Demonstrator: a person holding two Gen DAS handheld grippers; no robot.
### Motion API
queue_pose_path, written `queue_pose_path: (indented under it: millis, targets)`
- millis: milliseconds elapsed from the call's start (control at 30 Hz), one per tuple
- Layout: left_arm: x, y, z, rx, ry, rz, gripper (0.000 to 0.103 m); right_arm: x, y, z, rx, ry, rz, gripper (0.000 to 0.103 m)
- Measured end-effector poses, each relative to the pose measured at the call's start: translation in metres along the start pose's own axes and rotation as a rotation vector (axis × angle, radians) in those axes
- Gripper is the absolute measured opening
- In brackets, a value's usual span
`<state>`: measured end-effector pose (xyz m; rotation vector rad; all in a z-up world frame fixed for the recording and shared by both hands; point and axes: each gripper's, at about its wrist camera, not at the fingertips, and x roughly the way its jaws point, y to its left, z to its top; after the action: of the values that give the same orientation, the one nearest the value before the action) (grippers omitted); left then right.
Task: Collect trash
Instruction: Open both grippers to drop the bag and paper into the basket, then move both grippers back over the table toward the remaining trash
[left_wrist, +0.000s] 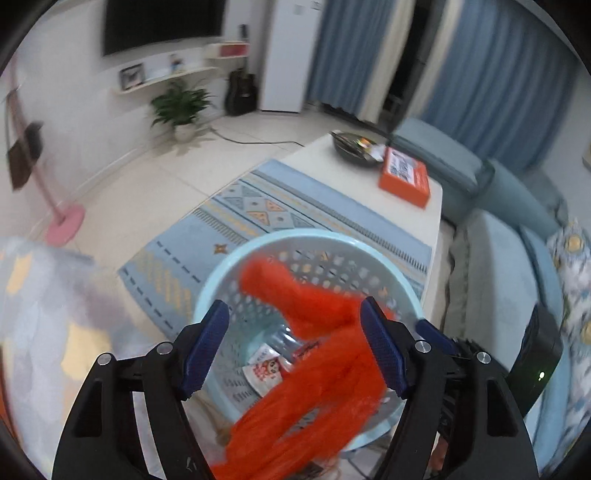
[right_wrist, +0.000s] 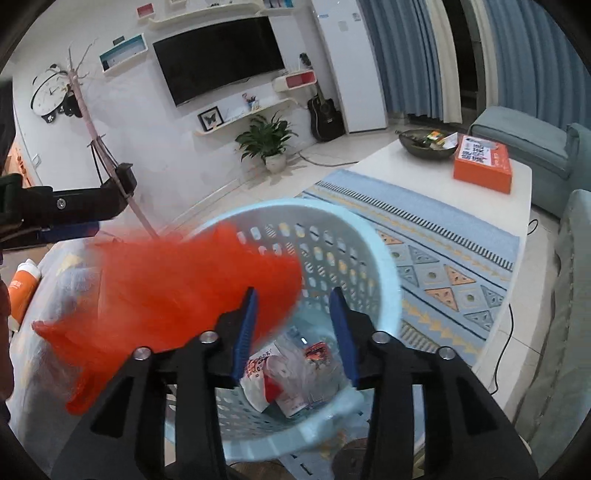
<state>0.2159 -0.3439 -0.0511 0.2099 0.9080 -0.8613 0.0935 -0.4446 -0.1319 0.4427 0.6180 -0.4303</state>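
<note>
A light blue perforated basket (left_wrist: 295, 234) (right_wrist: 288, 205) stands below both grippers, with snack wrappers (left_wrist: 264, 369) (right_wrist: 280, 369) at its bottom. A blurred orange-red plastic bag (left_wrist: 325, 369) (right_wrist: 166, 288) hangs over the basket's near rim. My left gripper (left_wrist: 293, 306) is open wide above the basket; the bag passes loosely between its fingers, close to the right one, and the pads do not press on it. My right gripper (right_wrist: 293, 291) is open with nothing between its fingers; the bag lies just left of its left finger.
A white coffee table (right_wrist: 406, 166) carries an orange box (left_wrist: 404, 179) (right_wrist: 484, 166) and a dark bowl (left_wrist: 354, 147) (right_wrist: 424, 144). A blue patterned rug (right_wrist: 443, 273) lies under the basket. A blue sofa (left_wrist: 498, 258) lies to the right. An orange-white bottle (right_wrist: 22, 288) lies at left.
</note>
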Motion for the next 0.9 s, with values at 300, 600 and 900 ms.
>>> queue_pose_path:
  millis: [300,600,900]
  targets:
    - [-0.073,0.019,-0.014,-0.02,-0.099,0.057,0.072,-0.022,-0.007,0.0,0.055,-0.027,0.035,0.042]
    - [-0.163,0.065,-0.087,-0.122,-0.193,0.224,0.072,-0.044,0.032,-0.007,0.015,-0.042,0.115,0.045]
    - [-0.247,0.162,-0.183,-0.299,-0.181,0.494,0.073,-0.073,0.124,-0.02,-0.138,-0.044,0.263,0.071]
